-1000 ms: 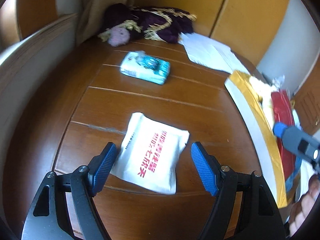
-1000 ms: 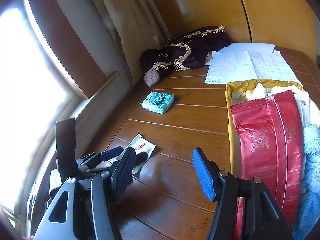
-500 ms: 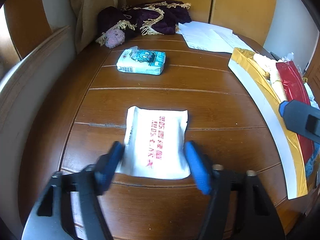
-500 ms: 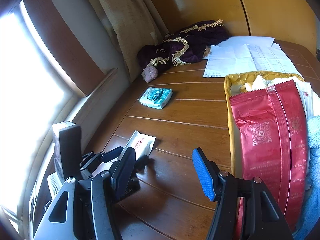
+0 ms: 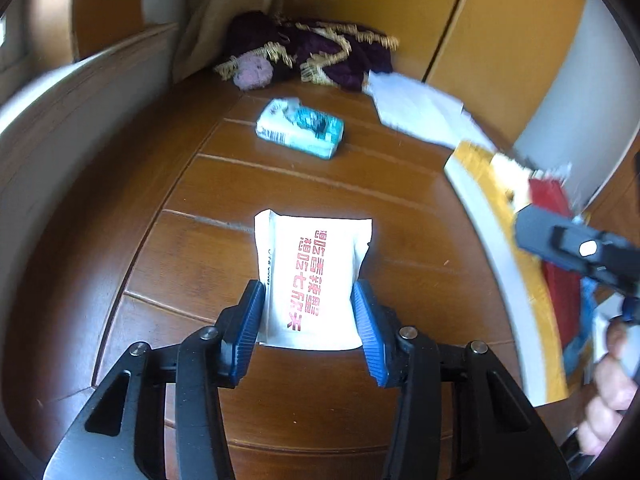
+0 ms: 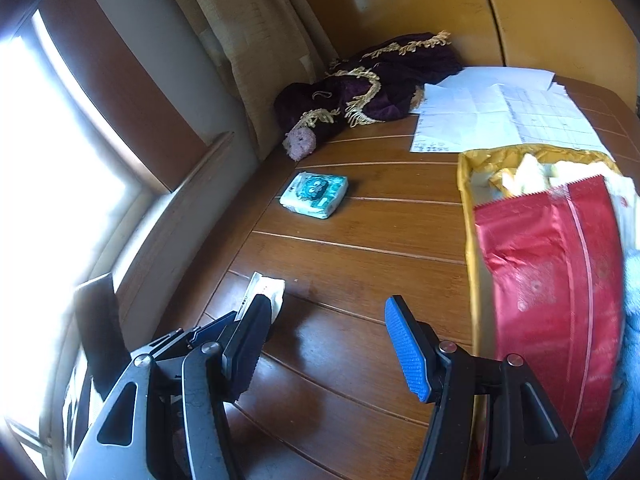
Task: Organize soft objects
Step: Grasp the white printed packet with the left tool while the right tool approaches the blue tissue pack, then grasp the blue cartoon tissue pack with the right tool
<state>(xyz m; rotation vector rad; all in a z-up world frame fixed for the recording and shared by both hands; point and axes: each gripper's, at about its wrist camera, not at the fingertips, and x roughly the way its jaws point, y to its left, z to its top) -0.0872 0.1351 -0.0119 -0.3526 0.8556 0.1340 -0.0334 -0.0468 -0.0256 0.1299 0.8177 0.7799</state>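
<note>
A white soft packet printed with red characters lies on the brown wooden table. My left gripper is shut on its near end, one blue pad pressed against each side. In the right wrist view only a corner of this packet shows beyond the left gripper's fingers. My right gripper stands open over bare table with nothing between its fingers. Farther back lies a teal tissue pack.
A purple cloth with gold fringe and a pink fluffy ball sit in the far corner by a curtain. White papers lie at the back. A gold-lined box on the right holds a red bag and blue towel.
My left gripper's fingers have come together from wide apart onto the sides of the white packet. The right gripper stays open and has shifted only slightly.
</note>
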